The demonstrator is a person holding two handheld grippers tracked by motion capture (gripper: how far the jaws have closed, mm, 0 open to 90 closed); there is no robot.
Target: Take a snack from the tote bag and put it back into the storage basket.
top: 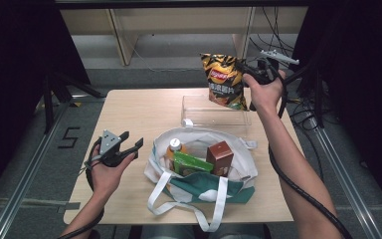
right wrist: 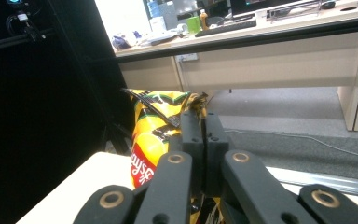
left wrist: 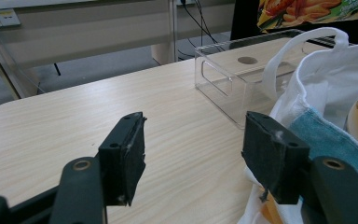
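Here, chip bag (top: 224,79) hanging upright (long axis vertical), right tool (top: 251,69) pinching top.

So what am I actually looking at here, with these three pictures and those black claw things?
No robot: a person holds a two-jaw hand tool in each hand. The high view looks down on the wooden table; the other two come from cameras riding on each tool, looking along its jaws. On the table stand a clear plastic box and a white tote bag holding an orange bottle, a green packet and a brown carton. The right gripper is shut on the top edge of a bag of crisps, lifted above the box. The left gripper is open and holds nothing, beside the tote.
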